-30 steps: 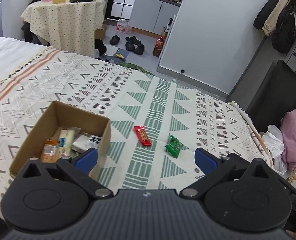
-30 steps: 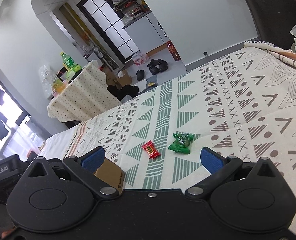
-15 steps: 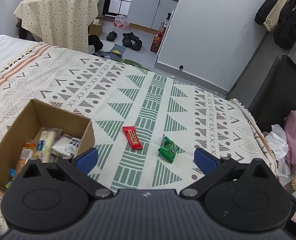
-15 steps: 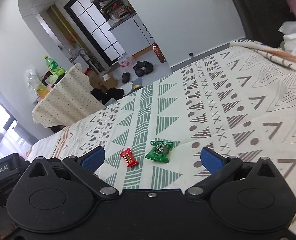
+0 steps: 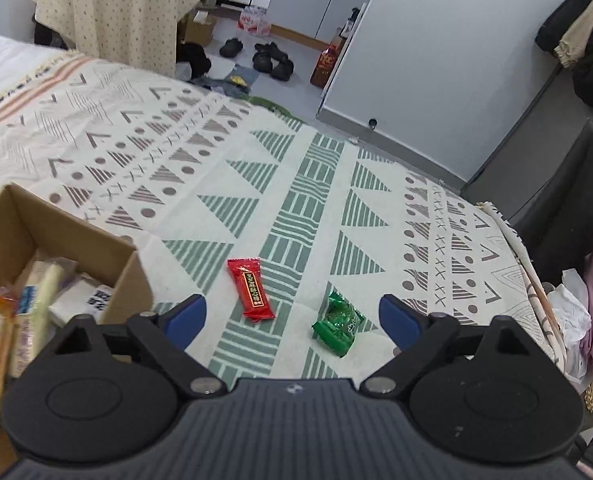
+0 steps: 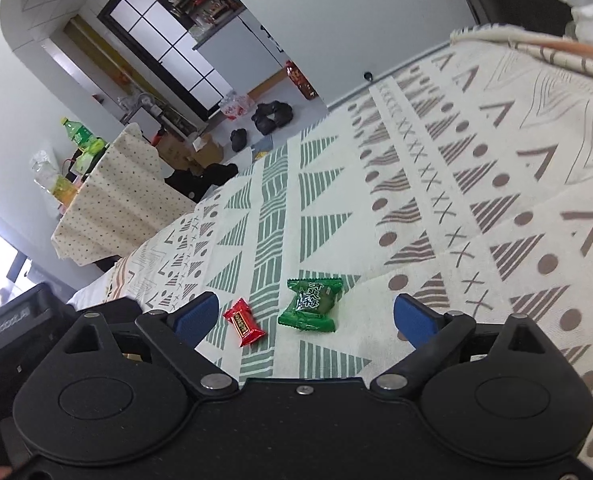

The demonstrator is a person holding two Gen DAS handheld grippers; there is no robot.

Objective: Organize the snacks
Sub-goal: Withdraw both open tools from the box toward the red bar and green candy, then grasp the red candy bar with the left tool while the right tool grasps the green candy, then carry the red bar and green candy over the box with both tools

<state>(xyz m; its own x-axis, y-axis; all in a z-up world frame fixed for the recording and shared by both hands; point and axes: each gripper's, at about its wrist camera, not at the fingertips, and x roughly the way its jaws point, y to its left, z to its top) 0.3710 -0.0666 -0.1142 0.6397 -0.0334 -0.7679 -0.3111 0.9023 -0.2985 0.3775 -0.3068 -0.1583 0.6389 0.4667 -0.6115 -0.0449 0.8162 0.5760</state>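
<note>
We look down on a red bar [image 5: 251,290] and a green candy [image 5: 337,323], both in glossy crinkled wrappers, lying near each other on the bed's woven geometric spread [image 5: 304,200]. Chinese characters mark both; we cannot read them. A cardboard box [image 5: 128,280] of packets sits just left of the bar. Our left tongs [image 5: 292,318] and right tongs [image 6: 304,318] have just been narrowing, yet stand released, the two sweets lying on the spread beyond their blue pads, untouched.
</note>
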